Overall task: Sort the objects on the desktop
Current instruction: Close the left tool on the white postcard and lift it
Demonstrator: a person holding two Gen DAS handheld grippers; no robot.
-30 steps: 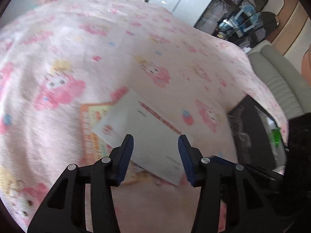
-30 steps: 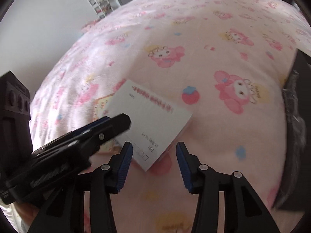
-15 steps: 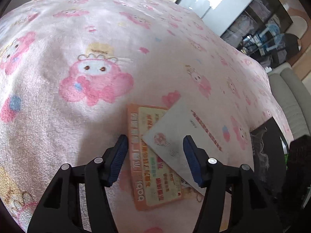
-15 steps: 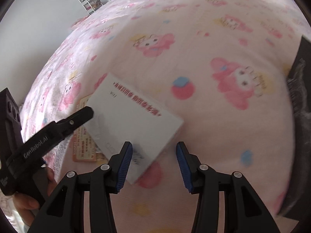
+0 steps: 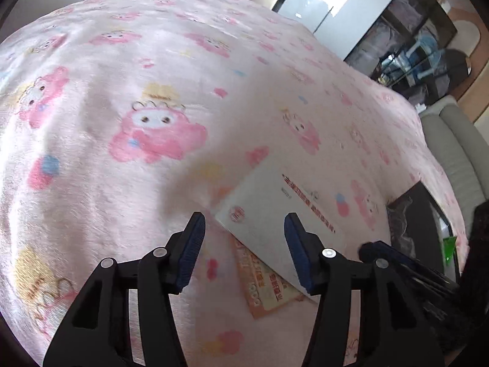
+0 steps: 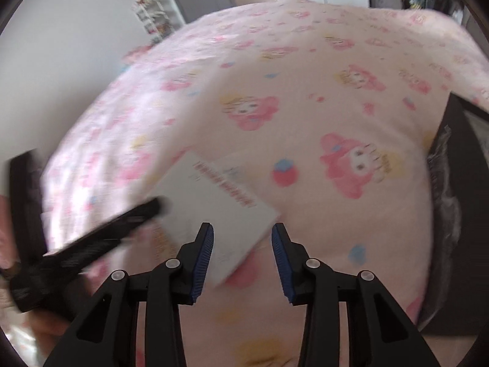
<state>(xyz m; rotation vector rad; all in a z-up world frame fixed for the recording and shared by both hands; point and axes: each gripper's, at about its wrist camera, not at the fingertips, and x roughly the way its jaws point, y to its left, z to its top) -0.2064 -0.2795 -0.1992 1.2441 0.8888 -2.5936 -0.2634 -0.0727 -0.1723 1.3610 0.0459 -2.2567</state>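
A white envelope (image 5: 284, 211) with red print lies on the pink cartoon blanket (image 5: 152, 91), on top of an orange card (image 5: 269, 287). My left gripper (image 5: 243, 244) is open and empty, low over the envelope's near corner. The right gripper shows at the right of this view (image 5: 406, 266). In the right wrist view the envelope (image 6: 214, 202) lies just ahead of my open, empty right gripper (image 6: 243, 253). The left gripper (image 6: 101, 232) crosses the left side, blurred.
A black box (image 5: 421, 223) with a green item inside sits at the right; it also shows at the right edge of the right wrist view (image 6: 458, 198). A grey sofa (image 5: 452, 153) and dark shelves (image 5: 412, 39) stand beyond the blanket.
My left gripper swung left and then back, now over the envelope's near corner. My right gripper came closer to the envelope's right corner. Both stayed open.
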